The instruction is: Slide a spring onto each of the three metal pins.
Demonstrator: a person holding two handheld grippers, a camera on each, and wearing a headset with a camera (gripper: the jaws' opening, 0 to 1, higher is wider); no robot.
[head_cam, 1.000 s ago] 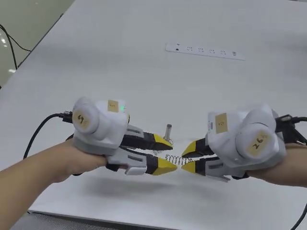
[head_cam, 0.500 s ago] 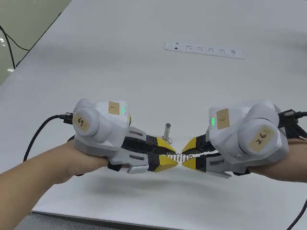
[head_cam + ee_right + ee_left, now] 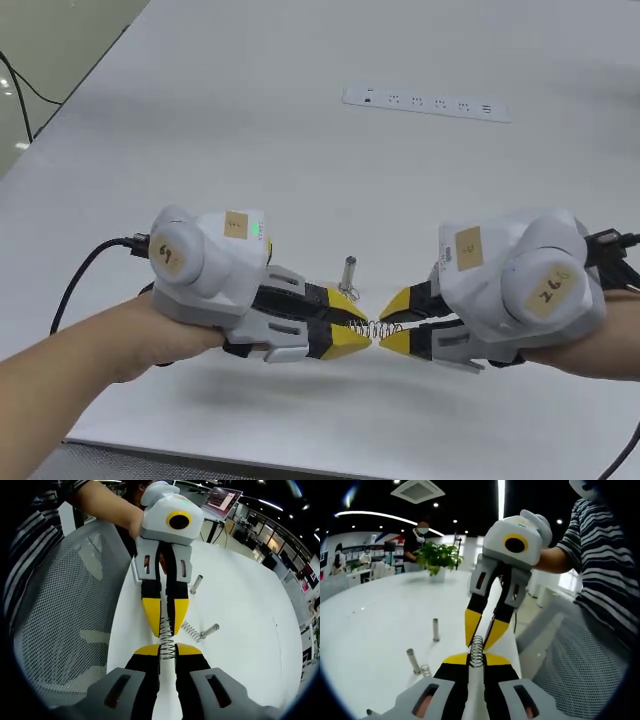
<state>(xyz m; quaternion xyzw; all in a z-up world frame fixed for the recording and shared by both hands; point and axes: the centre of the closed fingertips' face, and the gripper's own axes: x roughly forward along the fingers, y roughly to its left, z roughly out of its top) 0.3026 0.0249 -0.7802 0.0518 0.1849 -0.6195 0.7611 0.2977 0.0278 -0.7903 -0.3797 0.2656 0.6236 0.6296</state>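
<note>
A small steel spring [image 3: 378, 327] is held level in the air between my two grippers. The left gripper [image 3: 358, 331] is shut on its left end and the right gripper [image 3: 392, 333] is shut on its right end. From the left gripper [image 3: 476, 659] the spring [image 3: 477, 649] runs up into the right gripper's yellow tips. From the right gripper [image 3: 167, 651] the spring [image 3: 166, 636] runs on into the left one's tips. An upright metal pin [image 3: 349, 272] stands on the white table just behind. Two pins [image 3: 436, 629] [image 3: 413, 660] show there, one beside another spring [image 3: 425, 670].
A white power strip [image 3: 425, 104] lies far back on the white table [image 3: 250, 150]. The table's near edge runs just below both hands. A black cable [image 3: 85, 275] trails from the left gripper. A mesh chair [image 3: 65, 605] stands behind. A person [image 3: 422, 540] stands by a plant [image 3: 437, 555].
Both grippers' jaws, apart a second ago, have shut on the spring's ends. Their tips have drawn closer together and risen slightly.
</note>
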